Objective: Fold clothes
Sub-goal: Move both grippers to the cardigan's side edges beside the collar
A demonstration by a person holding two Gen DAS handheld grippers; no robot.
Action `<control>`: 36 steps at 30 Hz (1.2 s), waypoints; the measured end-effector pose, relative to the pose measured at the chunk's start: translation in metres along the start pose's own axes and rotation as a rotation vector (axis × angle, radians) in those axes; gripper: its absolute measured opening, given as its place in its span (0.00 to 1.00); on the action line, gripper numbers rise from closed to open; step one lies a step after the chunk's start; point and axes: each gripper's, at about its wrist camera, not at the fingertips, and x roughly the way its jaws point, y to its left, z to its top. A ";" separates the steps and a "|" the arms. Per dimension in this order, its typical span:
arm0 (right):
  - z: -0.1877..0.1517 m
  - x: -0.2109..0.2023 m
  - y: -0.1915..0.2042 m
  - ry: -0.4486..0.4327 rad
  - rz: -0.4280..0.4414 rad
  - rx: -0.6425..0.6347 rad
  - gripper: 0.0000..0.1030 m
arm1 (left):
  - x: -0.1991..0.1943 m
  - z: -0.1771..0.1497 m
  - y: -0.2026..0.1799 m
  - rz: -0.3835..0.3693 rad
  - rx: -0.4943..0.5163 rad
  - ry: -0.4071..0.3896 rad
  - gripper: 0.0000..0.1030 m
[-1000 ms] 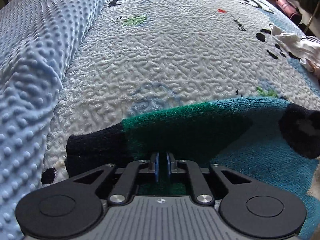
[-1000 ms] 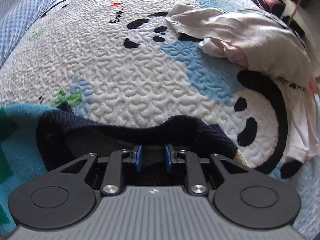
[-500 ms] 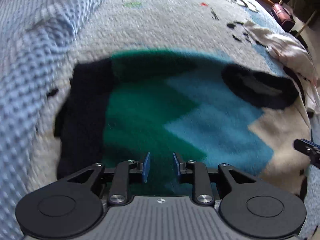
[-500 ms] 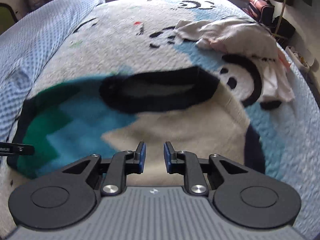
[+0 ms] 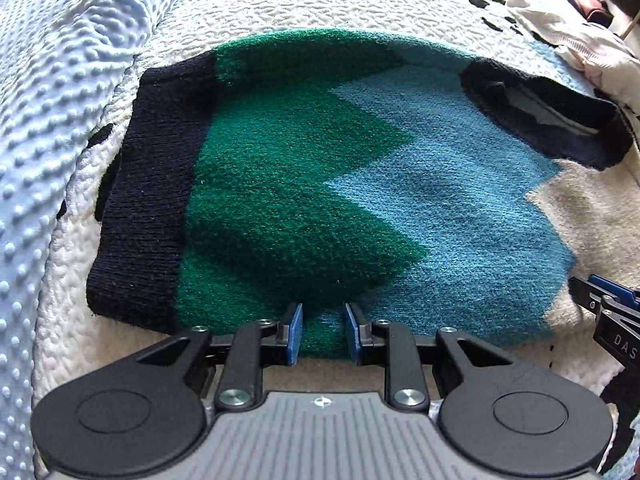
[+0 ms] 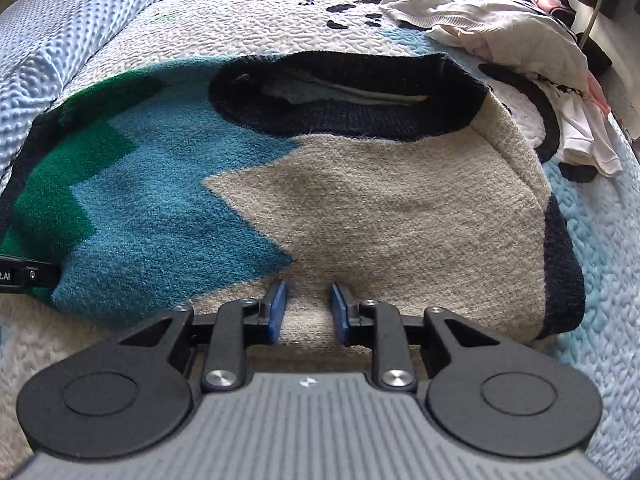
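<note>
A knitted sweater with green, blue and beige zigzags and navy trim lies flat on the bed. Its navy neck opening faces the far side. My left gripper hovers at the near edge over the green and blue part. Its jaws stand slightly apart and its pads do not press on the cloth. My right gripper is over the beige part at the same near edge; its jaws are opening, free of the knit. Each gripper's tip shows at the edge of the other's view.
The sweater rests on a white quilted bed cover with panda prints. A pale blue dotted blanket runs along the left. A heap of white and pink clothes lies at the far right, near the bed's edge.
A second ago both grippers were shut on the sweater's edge. They have let go and drawn back to its near edge, and the sweater now lies spread out.
</note>
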 end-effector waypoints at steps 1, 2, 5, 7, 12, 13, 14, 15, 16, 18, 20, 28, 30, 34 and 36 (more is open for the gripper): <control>0.001 0.001 0.001 0.004 -0.005 -0.002 0.26 | 0.001 0.000 -0.002 0.003 0.003 -0.001 0.25; 0.002 0.001 0.001 0.008 -0.010 -0.005 0.26 | 0.001 0.001 -0.003 0.006 0.005 -0.002 0.25; 0.002 -0.001 0.002 0.007 -0.022 -0.016 0.26 | 0.001 0.001 -0.007 0.012 0.025 -0.005 0.25; 0.001 -0.007 0.002 -0.005 -0.022 -0.006 0.26 | -0.001 0.002 -0.007 0.012 0.048 -0.004 0.26; -0.010 -0.030 -0.002 -0.066 0.001 0.067 0.26 | -0.006 0.005 0.001 -0.025 0.074 -0.008 0.30; -0.013 -0.035 -0.004 -0.080 0.004 0.086 0.28 | -0.009 0.006 0.004 -0.031 0.082 -0.017 0.36; -0.016 -0.041 -0.006 -0.093 0.003 0.109 0.29 | -0.012 0.007 0.008 -0.036 0.090 -0.028 0.39; -0.019 -0.045 -0.009 -0.105 0.001 0.132 0.34 | -0.015 0.009 0.013 -0.038 0.096 -0.048 0.46; -0.021 -0.050 -0.013 -0.117 -0.001 0.157 0.36 | -0.019 0.010 0.019 -0.036 0.103 -0.072 0.49; -0.026 -0.057 -0.020 -0.129 -0.008 0.205 0.37 | -0.024 0.019 0.031 -0.058 0.134 -0.126 0.49; -0.030 -0.060 -0.027 -0.126 -0.022 0.255 0.37 | -0.026 0.034 0.042 -0.108 0.193 -0.183 0.50; -0.049 -0.058 -0.075 -0.119 -0.071 0.597 0.41 | -0.015 0.111 0.055 -0.142 0.468 -0.242 0.56; -0.054 -0.053 -0.085 -0.111 -0.068 0.667 0.43 | -0.008 0.127 0.064 -0.138 0.466 -0.233 0.56; -0.064 -0.044 -0.099 -0.111 -0.059 0.769 0.48 | 0.006 0.153 0.082 -0.151 0.534 -0.262 0.59; -0.067 -0.040 -0.103 -0.116 -0.052 0.814 0.48 | 0.013 0.163 0.085 -0.159 0.591 -0.273 0.61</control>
